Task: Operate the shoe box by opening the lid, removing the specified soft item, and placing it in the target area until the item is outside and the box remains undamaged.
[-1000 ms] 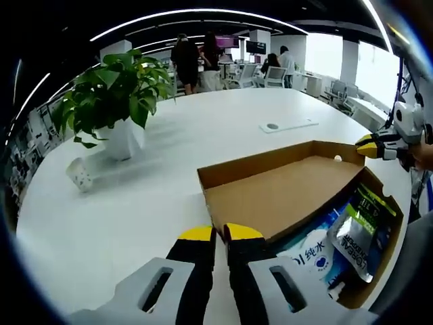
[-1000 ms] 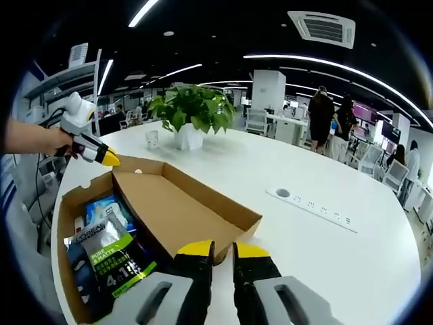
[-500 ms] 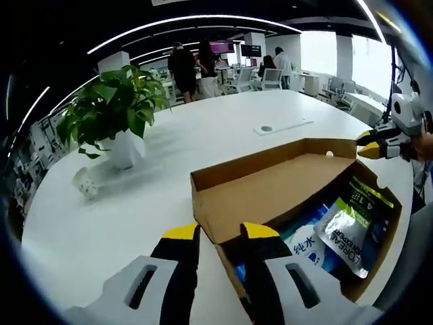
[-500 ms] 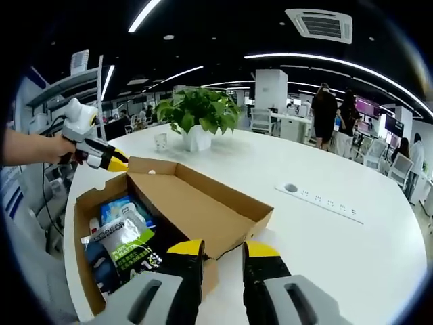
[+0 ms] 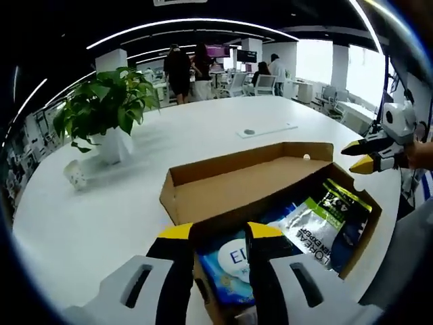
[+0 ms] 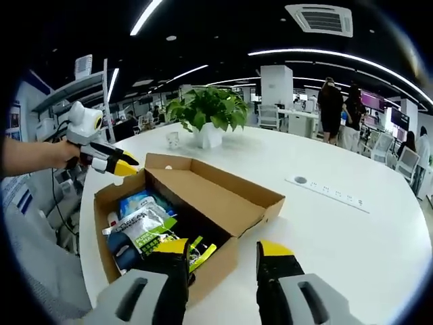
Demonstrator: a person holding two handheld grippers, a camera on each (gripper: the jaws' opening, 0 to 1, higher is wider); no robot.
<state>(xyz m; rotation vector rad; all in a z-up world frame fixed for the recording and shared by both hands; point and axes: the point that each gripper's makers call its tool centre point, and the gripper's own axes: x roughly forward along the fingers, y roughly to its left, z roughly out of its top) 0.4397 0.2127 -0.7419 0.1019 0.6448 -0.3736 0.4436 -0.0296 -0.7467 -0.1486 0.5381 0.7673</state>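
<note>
Yellow-tipped jaws of the left gripper (image 5: 220, 233) stand parted at the bottom centre of the left gripper view, grasping nothing, straddling the near end wall of the shoe box (image 5: 177, 202); the right gripper (image 6: 226, 249) is likewise spread and empty at the bottom of the right gripper view, just over the box's near side. Inside the open cardboard box, in the lower right of the left gripper view, lie a silver-and-green foil pouch (image 5: 316, 220) and a blue-and-white soft pack (image 5: 233, 261) below it, toward the frame's bottom; which one is the specified item I cannot tell. Both look light, limp and crinkly, their film probably slippery, so a pinch on a sealed edge or corner should hold better than a squeeze across the middle. The hinged lid (image 5: 233, 184) lies folded back flat on the white table (image 5: 88, 230), with a potted plant (image 5: 105, 112) well apart in the upper left.
</note>
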